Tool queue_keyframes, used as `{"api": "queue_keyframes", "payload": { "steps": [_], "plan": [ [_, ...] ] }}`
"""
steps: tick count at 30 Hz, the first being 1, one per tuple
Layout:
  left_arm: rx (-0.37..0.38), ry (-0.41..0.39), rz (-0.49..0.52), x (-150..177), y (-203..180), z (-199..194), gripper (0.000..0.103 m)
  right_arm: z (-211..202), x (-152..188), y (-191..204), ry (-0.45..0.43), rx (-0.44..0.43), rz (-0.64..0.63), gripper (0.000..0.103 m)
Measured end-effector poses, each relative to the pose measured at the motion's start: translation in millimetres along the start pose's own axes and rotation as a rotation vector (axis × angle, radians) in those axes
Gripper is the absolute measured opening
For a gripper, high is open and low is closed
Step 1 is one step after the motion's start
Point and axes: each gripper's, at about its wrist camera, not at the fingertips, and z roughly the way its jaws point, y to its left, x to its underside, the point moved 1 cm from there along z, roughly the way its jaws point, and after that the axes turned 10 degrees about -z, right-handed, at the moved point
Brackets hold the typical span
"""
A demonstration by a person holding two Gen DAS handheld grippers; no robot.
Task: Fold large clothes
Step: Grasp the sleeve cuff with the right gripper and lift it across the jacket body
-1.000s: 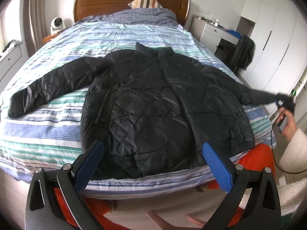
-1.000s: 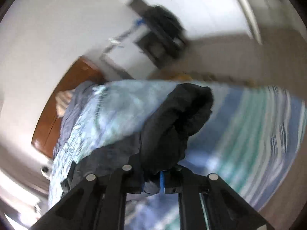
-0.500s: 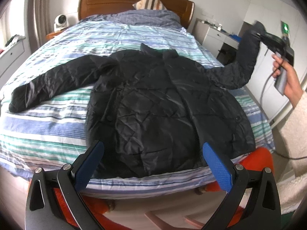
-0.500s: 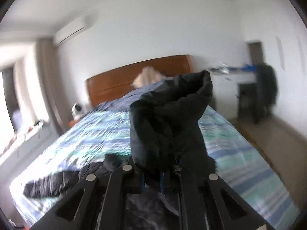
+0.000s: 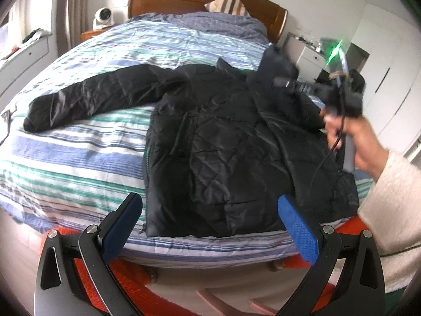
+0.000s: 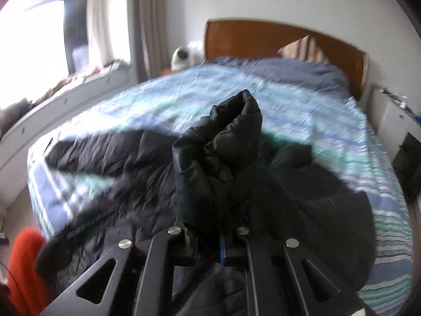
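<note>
Left fingers (image 5: 126, 226) spread wide, nothing between the blue pads. Right fingers (image 6: 208, 245) pinched close on the cuff (image 6: 223, 152) of the jacket's right sleeve.

Left wrist view: left gripper (image 5: 210, 223) hangs off the foot of the bed (image 5: 79, 142), low, aimed at the hem. Jacket (image 5: 226, 142) lies front-up on the striped cover, collar toward the headboard (image 5: 205, 2). Left sleeve (image 5: 86, 97) stretched out flat to the side. Right gripper (image 5: 286, 81), blurred, is over the jacket's shoulder with the sleeve bunched at it. A second ago that sleeve lay out straight past the bed's right edge; half a second ago it was lifted high beside the bed; now it has swung inward over the body. The right hand (image 5: 352, 137) has come across with it.

Right wrist view: cuff stands up from the jaws, folded on itself. Beneath it the jacket's dark body, the far sleeve beyond. Background smeared, so the gripper is in fast travel. Earlier this view showed wall and floor; now it looks across the bed.

Judgement: first sleeve fold under way, not yet laid. Cuff wants setting down across the chest. Left sleeve untouched.
</note>
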Motion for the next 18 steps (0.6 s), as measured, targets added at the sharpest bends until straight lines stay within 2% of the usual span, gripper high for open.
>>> {"api": "queue_keyframes", "payload": {
  "steps": [5,8,9,10,12,15,18],
  "plan": [
    [-0.011,0.011,-0.011,0.6,6.1,6.0,0.103,24.7,19.6,29.5,0.061,-0.033,-0.045,0.011],
    [-0.021,0.016,-0.011,0.2,7.0,9.3,0.103,33.0,27.4,36.8,0.089,-0.049,-0.056,0.018],
    [-0.023,0.018,-0.01,-0.3,7.1,10.2,0.103,35.9,31.0,41.5,0.105,-0.074,-0.06,0.033],
    [-0.025,0.02,-0.009,-1.7,6.5,11.6,0.103,37.4,34.4,47.2,0.117,-0.101,-0.067,0.061],
    [-0.029,0.022,-0.001,-5.1,3.8,14.1,0.103,36.5,40.3,64.0,0.124,-0.115,-0.096,0.084],
    [-0.014,0.025,0.039,-14.5,-7.0,18.2,0.103,23.0,48.7,83.6,0.104,-0.104,-0.155,0.084],
    [0.065,0.025,0.056,-35.3,-19.2,24.0,0.103,-5.9,57.8,82.1,0.052,-0.104,-0.126,0.084]
  ]
}}
